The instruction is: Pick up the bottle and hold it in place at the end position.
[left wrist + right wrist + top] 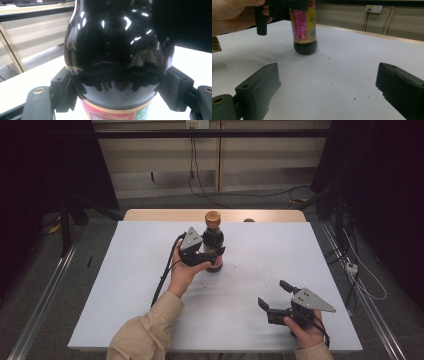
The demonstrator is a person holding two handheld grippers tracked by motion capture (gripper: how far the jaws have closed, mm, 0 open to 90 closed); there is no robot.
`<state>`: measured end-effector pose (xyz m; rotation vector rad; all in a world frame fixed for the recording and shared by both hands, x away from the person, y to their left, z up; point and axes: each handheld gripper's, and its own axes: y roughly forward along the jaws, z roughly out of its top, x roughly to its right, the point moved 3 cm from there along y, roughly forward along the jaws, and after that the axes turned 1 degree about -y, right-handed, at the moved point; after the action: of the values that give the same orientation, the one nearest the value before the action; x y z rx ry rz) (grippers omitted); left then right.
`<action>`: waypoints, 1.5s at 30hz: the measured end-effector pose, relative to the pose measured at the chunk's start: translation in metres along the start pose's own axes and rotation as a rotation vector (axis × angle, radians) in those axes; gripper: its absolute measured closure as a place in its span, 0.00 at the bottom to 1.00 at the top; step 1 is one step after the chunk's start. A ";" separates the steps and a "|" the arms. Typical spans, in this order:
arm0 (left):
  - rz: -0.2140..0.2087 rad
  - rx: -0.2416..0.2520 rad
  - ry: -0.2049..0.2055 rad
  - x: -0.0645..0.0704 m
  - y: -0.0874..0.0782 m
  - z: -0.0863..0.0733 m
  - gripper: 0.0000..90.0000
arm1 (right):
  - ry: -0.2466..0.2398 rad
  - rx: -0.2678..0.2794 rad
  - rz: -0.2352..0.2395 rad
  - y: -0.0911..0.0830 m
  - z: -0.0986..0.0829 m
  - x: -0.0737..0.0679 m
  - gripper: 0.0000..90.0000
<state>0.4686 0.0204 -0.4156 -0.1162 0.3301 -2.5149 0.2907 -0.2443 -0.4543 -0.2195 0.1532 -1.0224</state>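
Dark glass, the bottle stood upright on the table, clamped between the left gripper jaws (grasp apparently done, lift not begun). The right gripper waited open, well apart.

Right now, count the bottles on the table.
1. The dark sauce bottle stands upright near the table's far middle, clamped by the left gripper. None seems hidden.

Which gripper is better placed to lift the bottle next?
Left. The left gripper is already closed around the bottle, its fingers pressed against both sides of the dark glass. The right gripper hangs open nearer the person, apart from it.
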 end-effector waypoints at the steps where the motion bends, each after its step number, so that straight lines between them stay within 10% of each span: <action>1: 0.003 -0.001 0.003 0.000 0.000 0.000 0.28 | 0.004 -0.001 -0.001 0.001 0.001 0.001 0.05; 45: 0.013 0.017 -0.017 -0.001 0.004 -0.007 0.33 | 0.032 -0.082 0.081 0.054 0.045 0.001 0.04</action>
<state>0.4706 0.0196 -0.4238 -0.1285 0.3016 -2.5021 0.3465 -0.2129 -0.4244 -0.2693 0.2313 -0.9398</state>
